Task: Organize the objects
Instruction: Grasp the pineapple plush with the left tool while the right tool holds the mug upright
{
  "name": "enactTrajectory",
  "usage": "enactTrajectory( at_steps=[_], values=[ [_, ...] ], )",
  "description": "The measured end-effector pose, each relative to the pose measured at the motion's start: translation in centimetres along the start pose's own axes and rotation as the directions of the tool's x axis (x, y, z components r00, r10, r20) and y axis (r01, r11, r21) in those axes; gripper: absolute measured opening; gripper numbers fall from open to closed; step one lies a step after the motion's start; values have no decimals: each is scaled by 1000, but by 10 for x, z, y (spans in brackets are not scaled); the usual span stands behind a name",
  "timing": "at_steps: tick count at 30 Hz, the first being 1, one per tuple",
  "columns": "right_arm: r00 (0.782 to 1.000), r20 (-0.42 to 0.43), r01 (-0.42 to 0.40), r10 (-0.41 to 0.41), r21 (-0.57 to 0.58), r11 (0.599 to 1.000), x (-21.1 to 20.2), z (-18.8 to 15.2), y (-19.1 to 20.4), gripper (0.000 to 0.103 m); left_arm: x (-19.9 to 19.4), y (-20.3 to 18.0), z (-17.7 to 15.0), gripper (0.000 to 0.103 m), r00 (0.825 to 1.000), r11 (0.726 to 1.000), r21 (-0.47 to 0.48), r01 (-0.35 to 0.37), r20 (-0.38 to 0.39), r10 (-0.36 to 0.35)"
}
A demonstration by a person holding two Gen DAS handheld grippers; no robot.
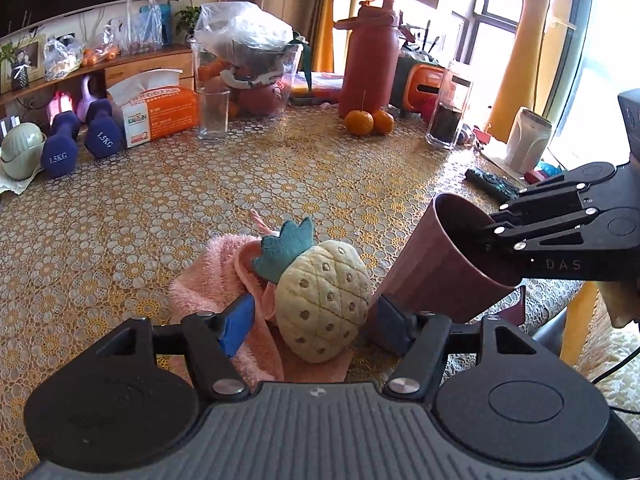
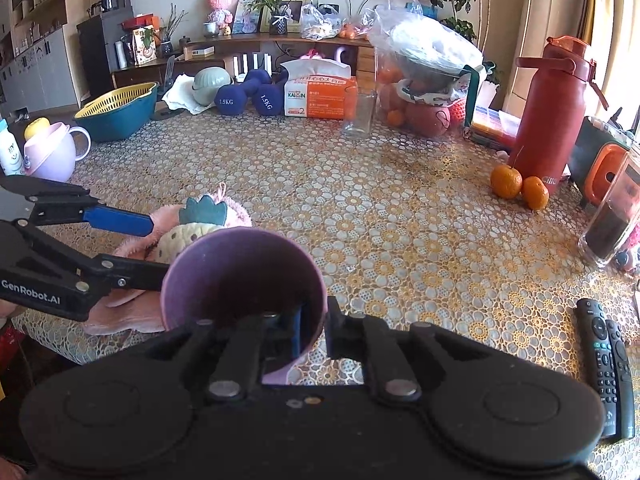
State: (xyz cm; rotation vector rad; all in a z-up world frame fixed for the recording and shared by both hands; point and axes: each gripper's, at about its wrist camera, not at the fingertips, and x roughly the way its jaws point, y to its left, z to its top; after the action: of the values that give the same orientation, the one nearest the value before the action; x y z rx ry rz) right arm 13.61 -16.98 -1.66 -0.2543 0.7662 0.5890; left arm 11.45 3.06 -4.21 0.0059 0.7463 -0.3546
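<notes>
Plush, cream and dimpled with a teal crown, the pineapple lies on a pink towel between the left gripper's spread fingers; the right gripper pinches a purple cup's rim.

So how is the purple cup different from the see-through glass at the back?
The purple cup is tilted, while the glass stands upright on the table. The cup is solid coloured; the glass is clear. The right gripper pinches the cup's rim, while nothing touches the glass. Both look empty and open on top.
</notes>
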Motion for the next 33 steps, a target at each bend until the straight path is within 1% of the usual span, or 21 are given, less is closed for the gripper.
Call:
enactTrajectory(
  at_steps=[2,3,5,6,7,10,14,16,18,21,22,24,29,31,33],
  values=[
    [1000,3,-5,5,-2,1000,-1,-1,-1,10,9,0,0,66,1000,1000,7,-9,-13,9],
    [1000,6,-5,5,-4,1000,-1,-2,-2,10,12,1,-1,64,1000,1000,-5,-13,-14,13],
    [1000,12,-9,9,-10,1000,-2,-4,-3,11,13,3,-1,42,1000,999,-36,-4,-14,3],
    [1000,14,-5,6,-15,1000,-2,-5,-3,11,12,3,-1,42,1000,999,-44,-9,-8,9],
    [1000,18,-4,4,-18,1000,-3,-7,-4,11,8,1,-1,37,1000,999,-44,-9,7,10],
    [999,34,-14,14,-7,1000,-4,-10,-7,11,-4,-5,-1,34,999,999,-42,-4,44,6],
    [999,52,-16,17,-10,1000,-5,-13,-9,11,-29,-7,11,34,993,997,-73,31,114,-23],
    [998,58,-13,14,-16,1000,-6,-15,-7,11,-41,-10,19,34,988,995,-79,59,146,-47],
    [998,62,-8,10,-30,1000,-7,-15,-5,11,-48,-16,24,34,984,994,-62,85,162,-74],
    [998,68,4,0,-57,998,-8,-15,-1,11,-43,-27,24,34,988,998,-16,54,142,-51],
    [998,70,7,-3,-63,998,-8,-16,0,11,-38,-27,21,34,991,998,-22,54,126,-51],
    [997,73,12,-6,-71,997,-9,-16,2,11,-28,-24,13,31,995,998,-38,55,82,-52],
    [997,78,16,-8,-105,994,-10,-18,6,11,-4,-18,-6,29,1000,1000,-24,14,-23,-15],
    [997,78,16,-7,-116,993,-10,-18,7,11,-2,-14,-10,29,999,1000,-26,0,-37,-1],
    [997,79,17,-7,-126,992,-11,-19,8,11,-9,-9,-10,29,1000,999,-39,2,-18,-2]
  ],
)
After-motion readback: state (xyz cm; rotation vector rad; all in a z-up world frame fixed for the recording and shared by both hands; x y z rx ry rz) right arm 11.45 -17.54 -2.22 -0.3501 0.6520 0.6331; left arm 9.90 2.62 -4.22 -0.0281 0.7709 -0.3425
